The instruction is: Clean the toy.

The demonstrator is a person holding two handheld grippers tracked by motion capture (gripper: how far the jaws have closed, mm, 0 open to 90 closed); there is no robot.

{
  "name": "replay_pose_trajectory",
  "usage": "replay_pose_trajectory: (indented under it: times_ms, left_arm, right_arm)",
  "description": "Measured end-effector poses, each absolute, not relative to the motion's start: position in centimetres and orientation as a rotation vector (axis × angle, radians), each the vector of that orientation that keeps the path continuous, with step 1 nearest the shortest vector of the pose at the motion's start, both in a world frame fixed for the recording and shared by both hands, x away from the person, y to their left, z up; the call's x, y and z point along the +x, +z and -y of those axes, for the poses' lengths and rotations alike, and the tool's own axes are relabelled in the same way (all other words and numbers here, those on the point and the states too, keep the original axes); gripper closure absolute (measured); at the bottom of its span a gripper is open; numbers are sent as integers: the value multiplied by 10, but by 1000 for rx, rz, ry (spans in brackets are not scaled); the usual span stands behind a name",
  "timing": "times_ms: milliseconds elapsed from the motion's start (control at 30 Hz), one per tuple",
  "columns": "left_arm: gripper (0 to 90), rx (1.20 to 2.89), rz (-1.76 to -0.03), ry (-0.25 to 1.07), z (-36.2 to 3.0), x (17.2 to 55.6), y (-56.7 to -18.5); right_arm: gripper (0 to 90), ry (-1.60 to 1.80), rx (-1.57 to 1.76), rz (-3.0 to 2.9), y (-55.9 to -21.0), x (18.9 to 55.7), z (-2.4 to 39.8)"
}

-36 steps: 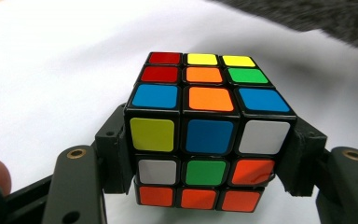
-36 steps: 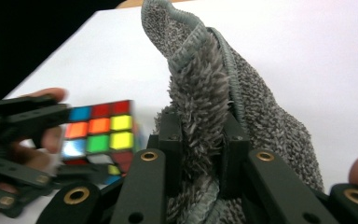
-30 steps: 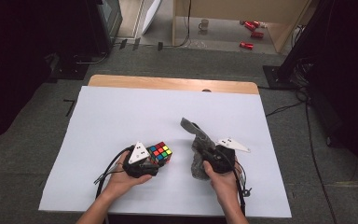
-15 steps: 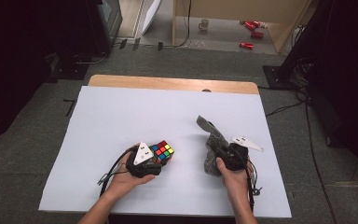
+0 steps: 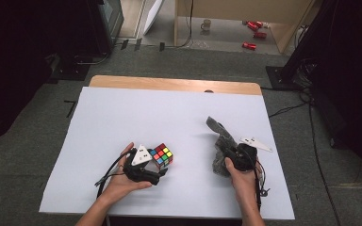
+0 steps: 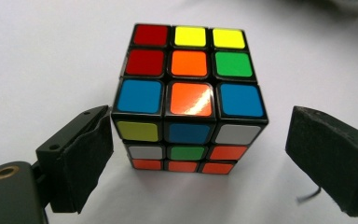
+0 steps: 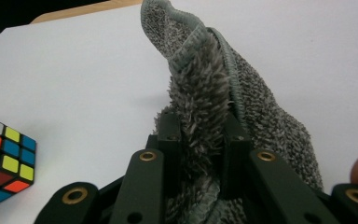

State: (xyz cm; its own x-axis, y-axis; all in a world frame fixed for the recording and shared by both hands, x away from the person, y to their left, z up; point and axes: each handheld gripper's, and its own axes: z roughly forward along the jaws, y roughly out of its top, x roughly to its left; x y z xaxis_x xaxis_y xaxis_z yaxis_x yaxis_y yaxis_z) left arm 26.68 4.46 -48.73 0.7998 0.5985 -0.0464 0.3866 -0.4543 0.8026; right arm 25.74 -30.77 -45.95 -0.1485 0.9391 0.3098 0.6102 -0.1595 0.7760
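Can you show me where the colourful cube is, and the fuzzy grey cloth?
colourful cube (image 6: 189, 63): left gripper view, on its top face's orange middle square.
fuzzy grey cloth (image 7: 200, 98): right gripper view, on its raised fold above the jaws.

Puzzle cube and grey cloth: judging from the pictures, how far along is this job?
Done: the puzzle cube stands on the white table, and the left gripper has just been opening, pads clear of both sides. In hand: the right gripper is shut on the grey cloth. Left: the cloth has not touched the cube, so any wiping or covering probably remains.
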Motion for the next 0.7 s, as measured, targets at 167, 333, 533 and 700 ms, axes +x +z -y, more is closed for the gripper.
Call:
replay_pose_trajectory:
  times_ms: [167, 333, 533, 700]
  left_arm:
    - [35, 2062, -729, 296, -54, 265, -478]
    - [28, 2029, -729, 300, -68, 259, -467]
    - [28, 1972, -783, 319, -94, 256, -459]
    - [28, 1937, -855, 346, -115, 258, -458]
  right_arm:
    - [747, 1207, 1764, -1737, -461, 257, 312]
    - [736, 1137, 1741, -1757, -467, 258, 313]
    - [732, 1113, 1727, -1773, -470, 258, 311]
    - [725, 1115, 1724, -1773, -470, 257, 311]
